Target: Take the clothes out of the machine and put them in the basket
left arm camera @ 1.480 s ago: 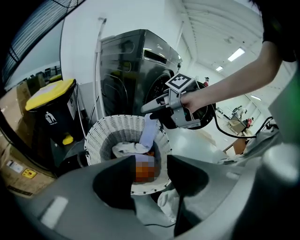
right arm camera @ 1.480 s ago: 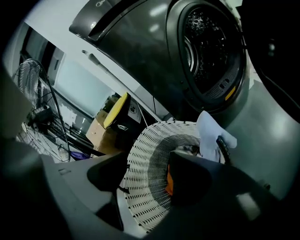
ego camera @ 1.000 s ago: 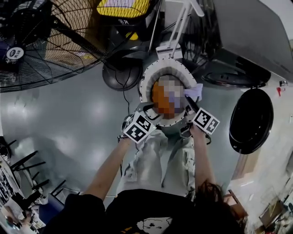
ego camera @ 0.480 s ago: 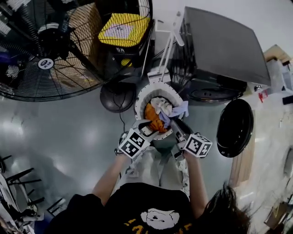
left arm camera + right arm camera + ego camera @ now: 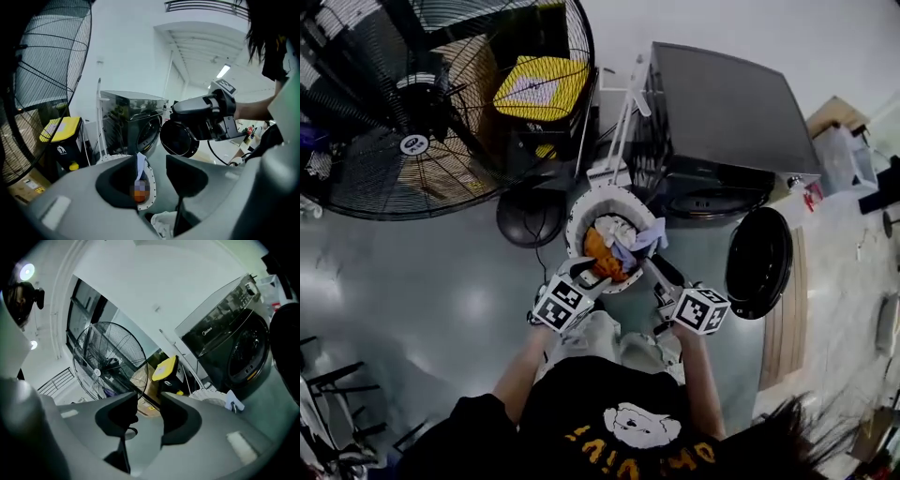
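Both our grippers have risen and drawn back from the white laundry basket [image 5: 574,220]. We hold the left gripper [image 5: 587,275] with its jaws apart and empty. The right gripper [image 5: 660,276] has just been closing its jaws; a narrow gap remains, with nothing between. The clothes [image 5: 609,247] lie heaped in the basket, just before the washing machine [image 5: 722,112].

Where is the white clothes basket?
In the head view, the basket sits mid-picture on the floor, between the big fan and the washing machine.
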